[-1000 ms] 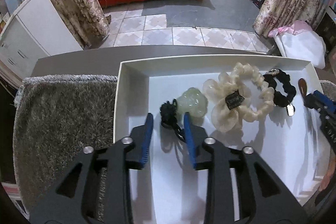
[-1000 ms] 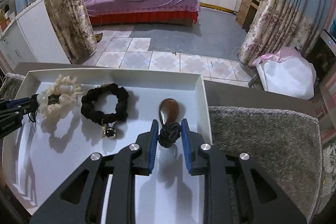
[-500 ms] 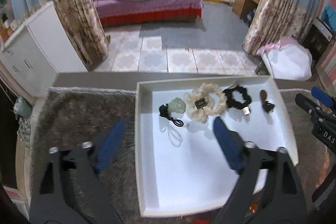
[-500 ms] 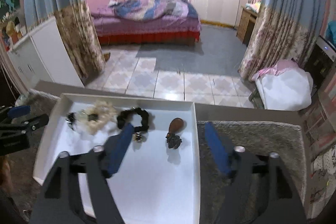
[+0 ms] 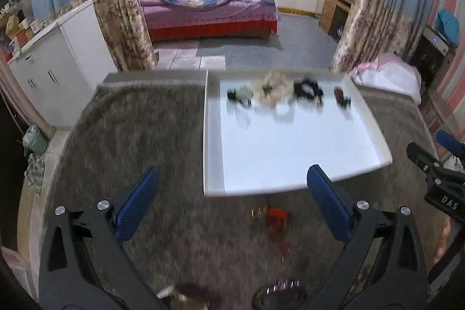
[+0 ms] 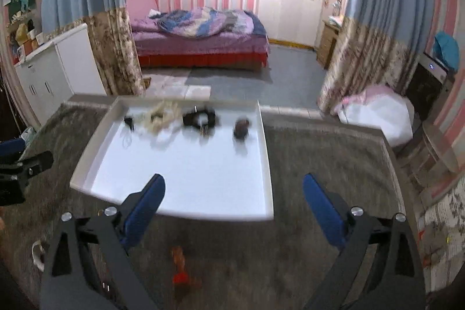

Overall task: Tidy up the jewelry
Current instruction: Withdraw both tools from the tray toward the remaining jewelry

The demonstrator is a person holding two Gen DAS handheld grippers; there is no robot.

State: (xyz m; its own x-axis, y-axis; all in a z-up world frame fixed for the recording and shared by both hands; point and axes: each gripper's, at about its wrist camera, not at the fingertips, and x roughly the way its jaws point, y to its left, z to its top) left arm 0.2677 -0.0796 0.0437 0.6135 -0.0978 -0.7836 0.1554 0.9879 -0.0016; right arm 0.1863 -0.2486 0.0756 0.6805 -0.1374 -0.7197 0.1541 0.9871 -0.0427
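We see the grey rug (image 5: pixel 139 135) bearing the white tray (image 5: pixel 213 135). Our left gripper (image 5: pixel 232 193) and right gripper (image 6: pixel 234 198) gape wide and empty, jaws having just been opening. The jewelry lies along the tray's far edge: cream scrunchie (image 5: pixel 271 90), black scrunchie (image 5: pixel 306 89), green pendant (image 5: pixel 242 93), brown pendant (image 6: pixel 241 127).

White tray (image 5: pixel 213 135) on grey rug (image 5: pixel 139 135); cream scrunchie (image 5: pixel 271 92), black scrunchie (image 5: pixel 306 89), red trinket (image 5: pixel 276 215).

free: tray (image 5: pixel 290 153) near half | blocked: far row, scrunchie (image 5: pixel 271 90)
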